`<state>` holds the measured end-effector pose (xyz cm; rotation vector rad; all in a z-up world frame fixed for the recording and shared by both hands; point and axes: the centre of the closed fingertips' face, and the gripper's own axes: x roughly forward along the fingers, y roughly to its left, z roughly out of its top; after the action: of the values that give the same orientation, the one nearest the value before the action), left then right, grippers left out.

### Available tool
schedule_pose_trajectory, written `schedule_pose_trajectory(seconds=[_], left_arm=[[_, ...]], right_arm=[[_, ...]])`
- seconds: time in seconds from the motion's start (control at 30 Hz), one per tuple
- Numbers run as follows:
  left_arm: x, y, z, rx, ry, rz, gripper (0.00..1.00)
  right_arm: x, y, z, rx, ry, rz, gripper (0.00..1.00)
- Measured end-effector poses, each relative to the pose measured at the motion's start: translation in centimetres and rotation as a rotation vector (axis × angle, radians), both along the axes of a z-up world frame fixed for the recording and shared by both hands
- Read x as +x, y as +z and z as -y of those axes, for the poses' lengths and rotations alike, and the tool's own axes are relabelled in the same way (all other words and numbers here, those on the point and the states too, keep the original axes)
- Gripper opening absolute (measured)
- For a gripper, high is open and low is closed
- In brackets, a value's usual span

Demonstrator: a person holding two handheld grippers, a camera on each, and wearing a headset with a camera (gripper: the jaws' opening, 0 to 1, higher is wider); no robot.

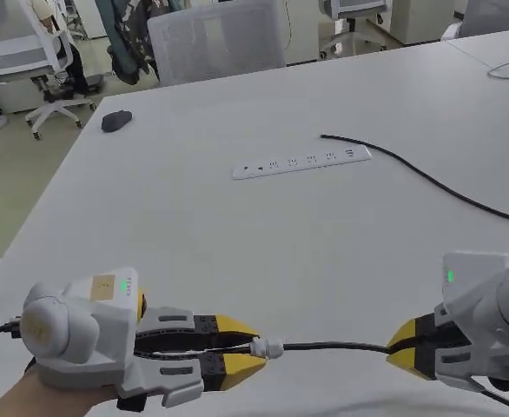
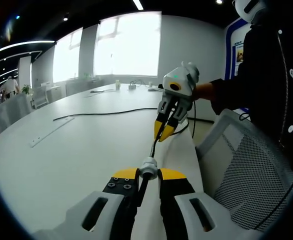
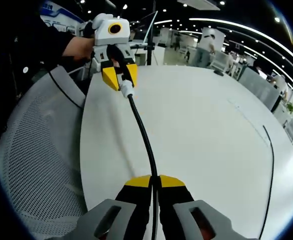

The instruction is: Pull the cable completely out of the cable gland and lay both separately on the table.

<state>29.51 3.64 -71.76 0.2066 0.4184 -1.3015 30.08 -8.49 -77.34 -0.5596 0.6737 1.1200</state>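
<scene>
Cable gland [image 1: 269,349] pinched in left gripper [image 1: 253,348] fingers; right gripper [image 1: 395,349] fingers clamp black cable [image 1: 333,347], apparently threaded through it.

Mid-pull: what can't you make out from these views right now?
How deep the cable sits in the gland: jaws of the left gripper cover it, head and left gripper views.
The cable's tail beyond the right gripper: hidden behind its body, head view; cut off by the bottom edge, right gripper view.
The small dark object far across the table: too small to identify, head view.
</scene>
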Motion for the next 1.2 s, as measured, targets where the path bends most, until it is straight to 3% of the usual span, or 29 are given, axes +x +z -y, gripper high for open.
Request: schedule_pose_trajectory(seconds=[0.17,0.47,0.6,0.67,0.73,0.8,0.83,0.93,0.97,1.07,1.2], left_arm=[[0.1,0.0,-0.2,-0.001,0.006,0.002,0.15],[0.0,-0.1,-0.6,-0.002,0.022,-0.002,0.15],[0.0,-0.2,-0.7,0.0,0.024,-0.002,0.15],[0.1,-0.2,-0.8,-0.001,0.026,-0.001,0.15],[0.1,-0.3,-0.8,-0.001,0.027,-0.003,0.15],[0.0,-0.4,-0.7,0.004,0.024,-0.001,0.15],[0.0,-0.3,-0.7,0.001,0.025,-0.003,0.15],[0.2,-0.2,-0.7,-0.005,0.029,0.0,0.15],[0.2,-0.2,-0.6,-0.006,0.03,0.001,0.15],[0.2,-0.1,-0.6,-0.004,0.027,0.002,0.15],[0.2,0.1,-0.6,-0.011,0.028,0.001,0.15]], right_arm=[[-0.1,-0.3,0.3,0.001,-0.016,-0.018,0.0],[-0.3,-1.5,1.2,-0.062,-0.003,-0.011,0.0],[-0.3,-1.4,1.0,-0.061,0.011,-0.001,0.0],[-0.3,-1.2,0.7,-0.046,-0.006,-0.013,0.05],[-0.1,-0.6,0.0,-0.001,-0.021,-0.034,0.17],[-0.1,0.2,-0.8,0.033,-0.012,-0.031,0.23],[-0.5,1.1,-2.2,0.088,0.012,-0.045,0.24],[-0.6,3.6,-5.1,0.194,0.047,-0.015,0.25],[-1.0,4.2,-6.1,0.219,0.071,-0.027,0.24],[-0.9,4.4,-7.7,0.216,0.098,-0.013,0.22],[-1.0,3.4,-9.5,0.18,0.151,-0.027,0.18]])
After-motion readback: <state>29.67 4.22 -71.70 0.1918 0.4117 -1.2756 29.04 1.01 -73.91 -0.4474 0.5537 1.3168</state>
